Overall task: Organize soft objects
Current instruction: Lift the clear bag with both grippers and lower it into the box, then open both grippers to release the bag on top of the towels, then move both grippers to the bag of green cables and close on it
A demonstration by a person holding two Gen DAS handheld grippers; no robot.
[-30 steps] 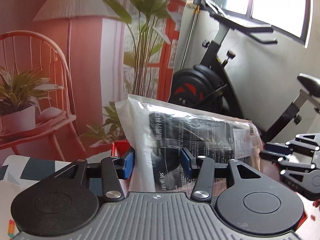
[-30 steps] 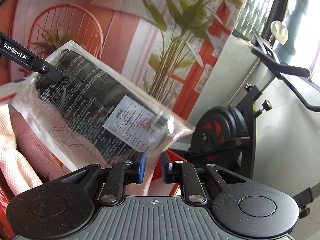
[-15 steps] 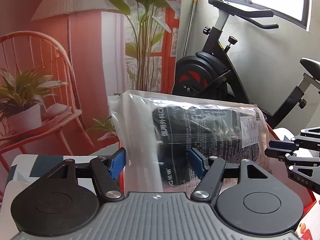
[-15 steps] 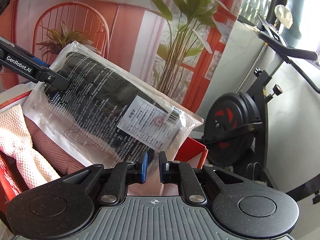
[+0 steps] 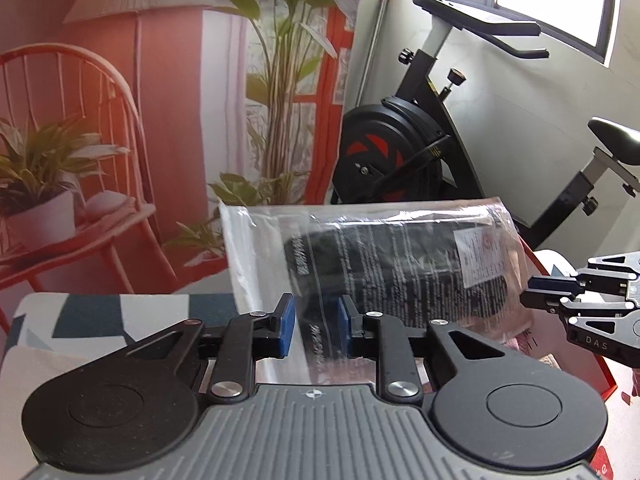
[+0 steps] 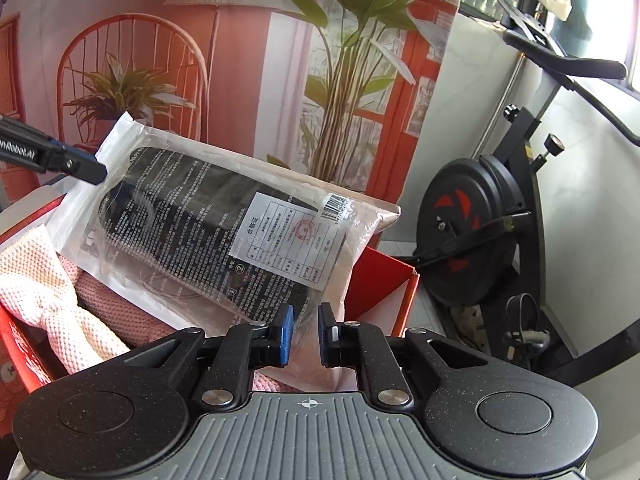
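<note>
black fingers [image 5: 285, 322], blue pads [image 6: 285, 336]

We see a red box [image 6: 384, 280] holding pink knitted cloths [image 6: 60, 304], standing on a surface under a blue-and-white patterned cover [image 5: 104, 316].

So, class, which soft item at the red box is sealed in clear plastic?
The black bundle with the white label; the cream waffle-knit cloth and pink towel lie bare in the red box.

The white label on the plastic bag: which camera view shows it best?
The right wrist view: the white label faces the camera, whole, with its barcode and red stamp. In the left wrist view the label sits near the plastic bag's right end, slanted and blurred.
</note>
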